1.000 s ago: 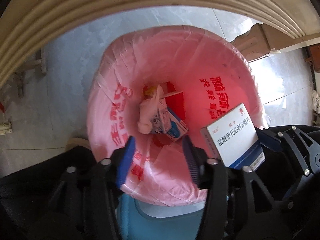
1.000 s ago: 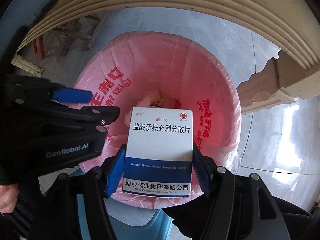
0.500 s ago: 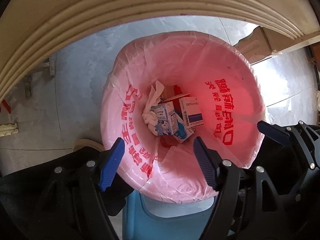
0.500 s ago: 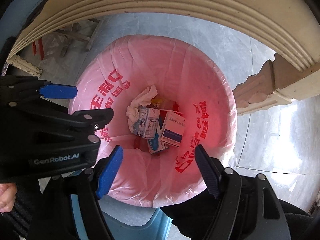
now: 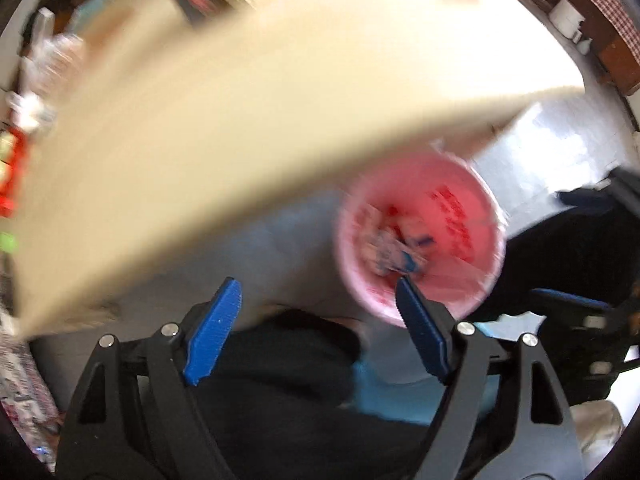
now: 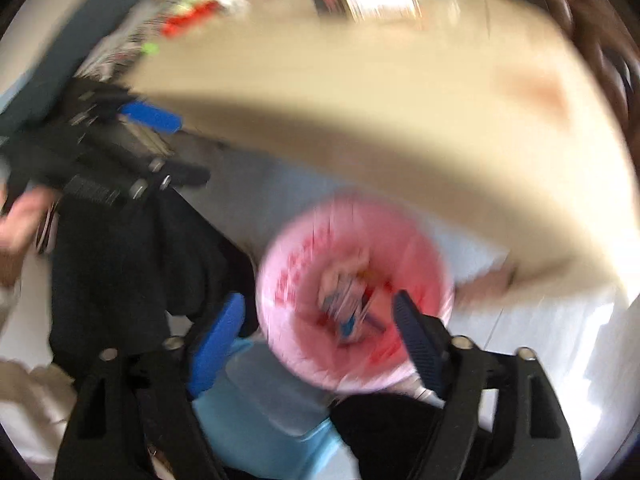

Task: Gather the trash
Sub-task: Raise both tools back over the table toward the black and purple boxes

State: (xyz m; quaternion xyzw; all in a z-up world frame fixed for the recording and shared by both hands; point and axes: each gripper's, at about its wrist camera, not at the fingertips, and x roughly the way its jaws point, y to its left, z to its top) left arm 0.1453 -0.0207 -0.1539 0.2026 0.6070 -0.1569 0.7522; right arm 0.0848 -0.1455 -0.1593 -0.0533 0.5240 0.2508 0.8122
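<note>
A bin lined with a pink bag [image 5: 464, 208] [image 6: 296, 272] stands on the pale floor far below both grippers. Small boxes and crumpled paper [image 5: 394, 248] [image 6: 348, 300] lie in its bottom, blurred. My left gripper [image 5: 316, 328] hangs high above the floor, jaws opening wide, nothing between its blue pads. My right gripper [image 6: 320, 328] is over the bin's near rim, jaws opening too and empty. In the right wrist view the left gripper's pad [image 6: 152, 116] shows at upper left; in the left wrist view the right gripper [image 5: 580, 304] shows at the right edge.
A cream round table top [image 5: 240, 112] [image 6: 400, 100] fills the upper half of both views, blurred by motion. Blurred items [image 6: 188, 12] lie on its far side. A light blue stool [image 6: 260, 408] stands beside the bin. Dark clothing [image 5: 280, 380] of the person lies below.
The white medicine box left my right gripper and dropped into the bin. Both grippers opened wider and rose fast, from below the table rim to above its top; the bin looks smaller.
</note>
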